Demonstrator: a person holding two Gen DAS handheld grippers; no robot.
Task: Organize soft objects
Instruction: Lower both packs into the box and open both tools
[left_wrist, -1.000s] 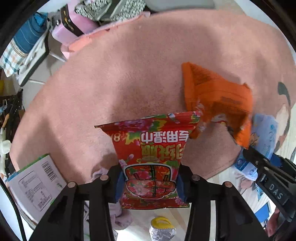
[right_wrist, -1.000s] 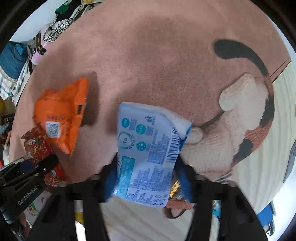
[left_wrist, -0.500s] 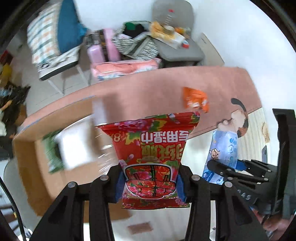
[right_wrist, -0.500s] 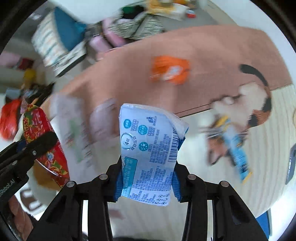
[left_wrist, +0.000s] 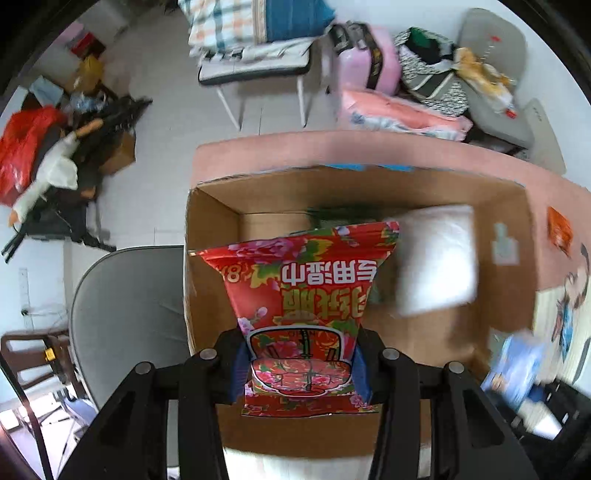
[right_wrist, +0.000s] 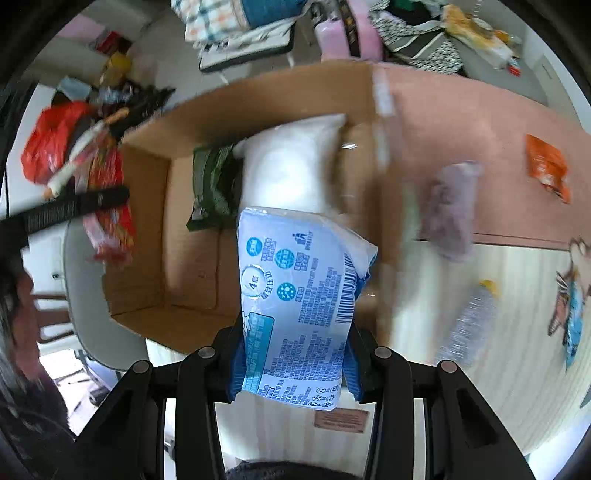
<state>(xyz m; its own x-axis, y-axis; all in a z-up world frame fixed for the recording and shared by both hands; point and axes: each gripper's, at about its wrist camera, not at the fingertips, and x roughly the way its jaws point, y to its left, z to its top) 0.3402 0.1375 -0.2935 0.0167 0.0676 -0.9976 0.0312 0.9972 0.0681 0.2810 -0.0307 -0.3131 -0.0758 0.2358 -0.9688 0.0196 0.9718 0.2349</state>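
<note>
My left gripper (left_wrist: 301, 373) is shut on a red flowered wet-wipe packet (left_wrist: 303, 302) and holds it above an open cardboard box (left_wrist: 210, 229). My right gripper (right_wrist: 295, 365) is shut on a light blue tissue packet (right_wrist: 299, 295), held over the same box's (right_wrist: 147, 184) near edge. Inside the box lie a white soft pack (right_wrist: 291, 162), also in the left wrist view (left_wrist: 436, 258), and a dark green packet (right_wrist: 214, 184). The left gripper and red packet show blurred at the left of the right wrist view (right_wrist: 107, 206). The blue packet shows at the lower right of the left wrist view (left_wrist: 517, 373).
An orange packet (right_wrist: 546, 166) and a mauve cloth (right_wrist: 454, 206) lie on the pink rug (right_wrist: 461, 110). A foil-wrapped bottle (right_wrist: 465, 325) lies on the pale floor. A grey chair (left_wrist: 125, 314) stands left of the box. Cluttered chairs and bags stand behind.
Both grippers have swung from the pink rug to over the cardboard box, still holding their packets. The orange packet now lies far off to the right.
</note>
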